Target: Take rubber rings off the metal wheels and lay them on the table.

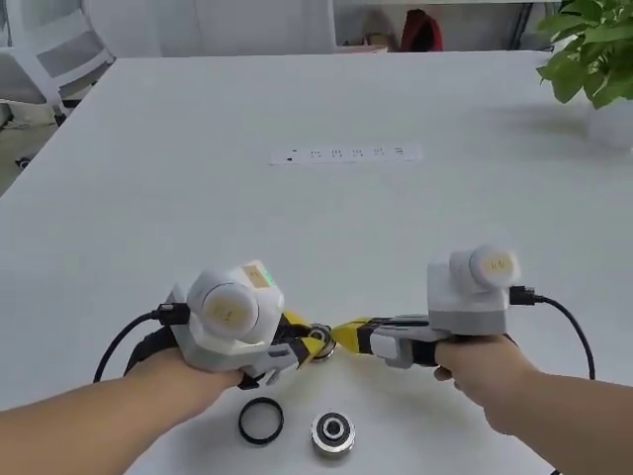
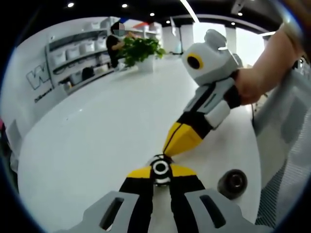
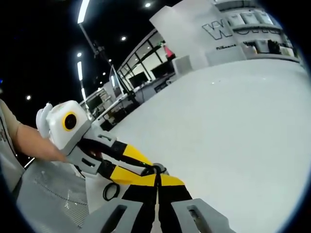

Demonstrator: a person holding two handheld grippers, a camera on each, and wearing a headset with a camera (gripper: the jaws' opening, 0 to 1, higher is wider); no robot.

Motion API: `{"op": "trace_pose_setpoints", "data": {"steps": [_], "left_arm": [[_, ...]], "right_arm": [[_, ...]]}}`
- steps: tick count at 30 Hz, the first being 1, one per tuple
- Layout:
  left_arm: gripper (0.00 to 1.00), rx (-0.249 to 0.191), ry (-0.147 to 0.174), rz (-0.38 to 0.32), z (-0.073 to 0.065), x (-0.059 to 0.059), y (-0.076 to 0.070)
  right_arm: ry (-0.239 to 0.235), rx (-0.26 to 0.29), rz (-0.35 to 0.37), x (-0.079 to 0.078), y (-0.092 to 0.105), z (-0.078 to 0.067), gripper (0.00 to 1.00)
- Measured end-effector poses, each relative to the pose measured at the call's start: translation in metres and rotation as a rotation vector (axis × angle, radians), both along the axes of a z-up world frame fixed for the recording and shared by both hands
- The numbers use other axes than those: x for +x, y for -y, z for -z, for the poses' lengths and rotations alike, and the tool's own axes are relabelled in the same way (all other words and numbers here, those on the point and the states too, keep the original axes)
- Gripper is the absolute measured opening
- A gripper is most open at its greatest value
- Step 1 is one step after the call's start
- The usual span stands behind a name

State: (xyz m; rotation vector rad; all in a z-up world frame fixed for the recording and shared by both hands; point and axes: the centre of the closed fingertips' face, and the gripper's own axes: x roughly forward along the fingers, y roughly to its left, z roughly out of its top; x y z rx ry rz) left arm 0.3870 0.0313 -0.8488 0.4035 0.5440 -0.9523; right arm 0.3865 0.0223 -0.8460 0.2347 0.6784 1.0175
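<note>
A small metal wheel (image 1: 321, 342) with a black rubber ring hangs just above the white table (image 1: 326, 228), between the two grippers. My left gripper (image 1: 313, 345) is shut on that wheel (image 2: 161, 169). From the right, my right gripper (image 1: 342, 334) meets it, jaws together, pinching the ring at the wheel's rim (image 3: 158, 169). A loose black rubber ring (image 1: 260, 421) lies on the table near me, also seen as the ring (image 3: 111, 191) below the left gripper. Beside it rests a bare metal wheel (image 1: 333, 433), the same wheel (image 2: 233, 182) seen on the table.
A white power strip (image 1: 346, 153) lies mid-table. A green plant (image 1: 593, 49) stands at the far right corner, and a white chair (image 1: 59, 49) sits off the far left edge. The near table edge is close below the loose ring.
</note>
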Motion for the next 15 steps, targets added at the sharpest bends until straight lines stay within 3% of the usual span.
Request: {"op": "trace_pose_setpoints", "data": {"steps": [13,15], "left_arm": [[0.12,0.001,0.003,-0.007,0.0,-0.002,0.0],[0.12,-0.001,0.003,-0.009,0.0,-0.002,0.0]], "right_arm": [[0.025,-0.008,-0.048,-0.009,-0.011,-0.005,0.0],[0.01,-0.001,-0.045,-0.006,-0.008,-0.001,0.0]]}}
